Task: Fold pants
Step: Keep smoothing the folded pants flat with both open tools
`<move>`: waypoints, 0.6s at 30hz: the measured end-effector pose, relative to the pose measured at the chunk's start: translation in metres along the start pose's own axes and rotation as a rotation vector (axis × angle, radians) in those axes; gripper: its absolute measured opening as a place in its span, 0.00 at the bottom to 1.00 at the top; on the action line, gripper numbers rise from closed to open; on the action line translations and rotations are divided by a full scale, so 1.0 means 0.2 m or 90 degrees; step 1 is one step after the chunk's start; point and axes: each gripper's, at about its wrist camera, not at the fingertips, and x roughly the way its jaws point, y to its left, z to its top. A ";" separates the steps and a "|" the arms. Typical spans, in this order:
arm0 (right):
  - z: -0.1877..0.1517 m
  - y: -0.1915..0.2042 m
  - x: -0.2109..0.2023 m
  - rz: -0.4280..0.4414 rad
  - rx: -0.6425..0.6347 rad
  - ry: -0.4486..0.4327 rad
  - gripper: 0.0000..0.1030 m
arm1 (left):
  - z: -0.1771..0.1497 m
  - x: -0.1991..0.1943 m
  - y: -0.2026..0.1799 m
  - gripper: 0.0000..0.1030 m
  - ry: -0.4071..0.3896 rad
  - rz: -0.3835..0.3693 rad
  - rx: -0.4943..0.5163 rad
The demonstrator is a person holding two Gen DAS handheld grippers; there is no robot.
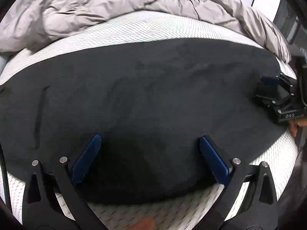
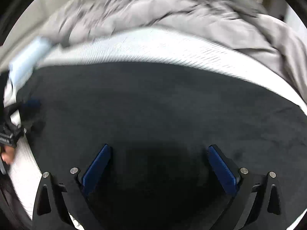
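Observation:
Dark pants [image 1: 145, 95] lie flat across a white textured mattress [image 1: 145, 28]; they also fill the right wrist view [image 2: 163, 105]. My left gripper [image 1: 149, 140] is open, its blue pads just above the near edge of the pants, nothing between them. My right gripper [image 2: 159, 149] is open over the pants, empty. In the left wrist view the right gripper [image 1: 276, 88] shows at the far right, at the pants' edge. In the right wrist view the left gripper [image 2: 17, 120] shows at the far left, blurred.
A crumpled grey duvet [image 1: 96, 9] is bunched along the far side of the mattress; it also shows in the right wrist view [image 2: 172, 13]. A bare white mattress strip [image 2: 153, 46] lies between pants and duvet. The mattress's front edge is just below my left gripper.

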 end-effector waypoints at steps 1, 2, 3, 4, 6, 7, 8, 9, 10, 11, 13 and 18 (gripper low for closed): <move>-0.01 -0.01 0.00 -0.004 -0.005 -0.005 0.99 | -0.03 -0.05 0.06 0.99 -0.006 0.025 -0.002; -0.02 -0.05 -0.01 -0.004 0.003 -0.003 0.99 | -0.04 -0.07 0.13 0.99 -0.010 0.046 -0.007; -0.04 -0.12 -0.03 -0.030 0.017 0.003 0.99 | -0.07 -0.08 0.19 0.99 -0.011 0.064 -0.020; -0.06 -0.18 -0.03 -0.057 0.023 0.003 0.99 | -0.08 -0.08 0.26 0.99 -0.011 0.069 -0.036; -0.13 -0.35 -0.07 -0.101 0.057 0.007 0.99 | -0.08 -0.08 0.37 0.99 -0.014 0.058 -0.071; -0.14 -0.42 -0.07 -0.114 0.074 0.010 0.99 | -0.08 -0.09 0.39 0.99 -0.014 0.049 -0.077; -0.18 -0.50 -0.09 -0.147 0.094 0.014 0.99 | -0.07 -0.09 0.41 0.99 -0.015 0.051 -0.076; -0.20 -0.55 -0.11 -0.173 0.113 0.012 0.99 | -0.06 -0.10 0.40 0.99 -0.016 0.057 -0.073; -0.20 -0.60 -0.14 -0.181 0.131 0.008 0.99 | -0.04 -0.12 0.38 0.99 -0.024 0.052 -0.068; -0.22 -0.63 -0.17 -0.180 0.157 0.006 0.99 | -0.02 -0.14 0.36 0.99 -0.035 0.039 -0.066; -0.22 -0.61 -0.21 -0.170 0.185 -0.004 1.00 | 0.04 -0.14 0.28 0.99 -0.050 0.004 -0.062; -0.06 -0.30 -0.19 -0.055 0.117 -0.057 1.00 | 0.16 0.07 -0.01 0.99 0.010 0.022 -0.029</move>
